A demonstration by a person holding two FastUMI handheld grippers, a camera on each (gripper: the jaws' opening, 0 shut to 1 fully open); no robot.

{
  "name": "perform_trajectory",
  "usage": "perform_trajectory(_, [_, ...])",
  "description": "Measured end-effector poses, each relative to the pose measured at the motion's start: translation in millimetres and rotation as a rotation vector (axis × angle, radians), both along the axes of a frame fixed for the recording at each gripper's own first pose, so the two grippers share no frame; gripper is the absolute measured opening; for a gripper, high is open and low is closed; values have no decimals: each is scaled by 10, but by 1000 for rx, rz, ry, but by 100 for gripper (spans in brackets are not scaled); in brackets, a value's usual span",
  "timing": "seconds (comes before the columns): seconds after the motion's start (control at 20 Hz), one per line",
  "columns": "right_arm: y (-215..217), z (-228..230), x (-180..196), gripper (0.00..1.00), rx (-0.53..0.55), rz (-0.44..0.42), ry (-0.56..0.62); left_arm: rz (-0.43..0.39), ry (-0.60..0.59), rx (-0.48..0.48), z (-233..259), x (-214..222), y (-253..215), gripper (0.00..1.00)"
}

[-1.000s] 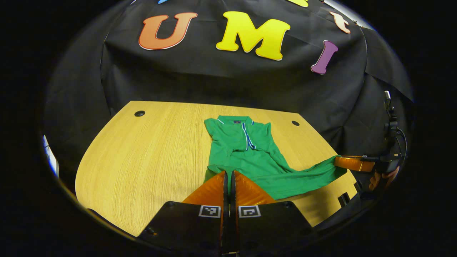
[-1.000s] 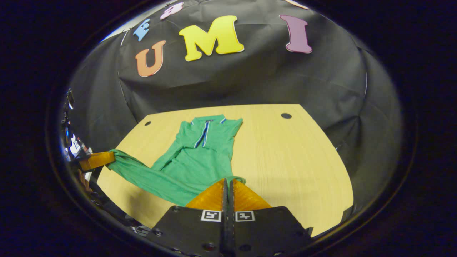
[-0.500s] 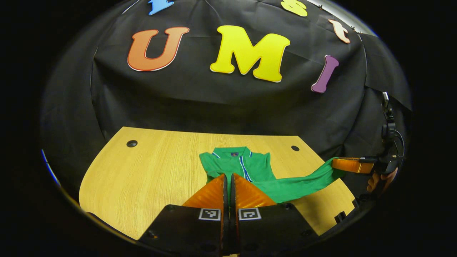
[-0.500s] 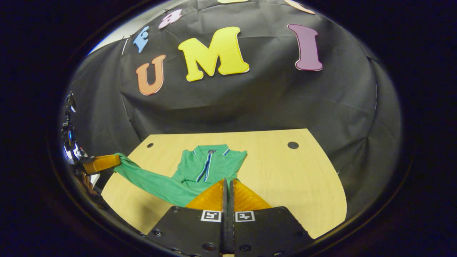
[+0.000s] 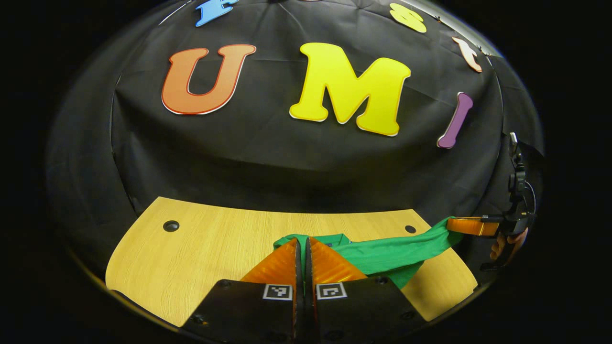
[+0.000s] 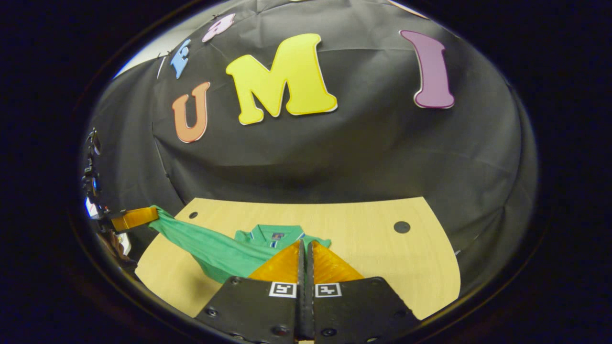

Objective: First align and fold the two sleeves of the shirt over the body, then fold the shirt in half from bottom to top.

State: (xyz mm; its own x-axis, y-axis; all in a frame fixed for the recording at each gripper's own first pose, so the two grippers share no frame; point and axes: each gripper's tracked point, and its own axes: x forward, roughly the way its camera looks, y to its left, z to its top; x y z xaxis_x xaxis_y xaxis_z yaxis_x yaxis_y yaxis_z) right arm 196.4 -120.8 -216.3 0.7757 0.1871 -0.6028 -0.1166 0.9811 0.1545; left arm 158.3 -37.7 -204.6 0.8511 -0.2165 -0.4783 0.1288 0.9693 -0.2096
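above the table (image 5: 201, 248) the green shirt (image 5: 397, 251) hangs stretched between both tongs; left tongs (image 5: 302, 241) and right tongs (image 6: 304, 243) each pinched closed on its hem, collar end resting on the table.

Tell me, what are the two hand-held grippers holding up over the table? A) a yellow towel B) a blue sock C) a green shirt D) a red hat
C: both the left hand-held gripper and the right hand-held gripper are closed on the hem of a green shirt, stretched between them above the wooden table.
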Motion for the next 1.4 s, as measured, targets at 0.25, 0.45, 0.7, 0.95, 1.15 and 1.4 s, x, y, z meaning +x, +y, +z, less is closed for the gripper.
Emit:
perform_trajectory(0.25, [64, -191, 641, 1, -3, 12, 1, 19, 10, 11, -266, 560, 43, 6])
perform_trajectory(0.45, [122, -547, 945, 0, -24, 23, 39, 38, 65, 14, -699, 808, 18, 6])
perform_trajectory(0.7, [94, -1199, 1079, 0, -60, 12, 133, 79, 161, -9, -1373, 942, -12, 9])
perform_trajectory(0.95, [82, -1571, 1071, 5, -82, -10, 198, 84, 200, 63, -1712, 975, 38, 20])
perform_trajectory(1.15, [43, -1493, 938, 72, -112, -24, 172, 95, 187, 85, -1661, 853, 34, 100])
perform_trajectory(1.4, [80, -983, 707, 96, -129, -55, 69, 110, 104, 100, -1188, 675, 54, 100])
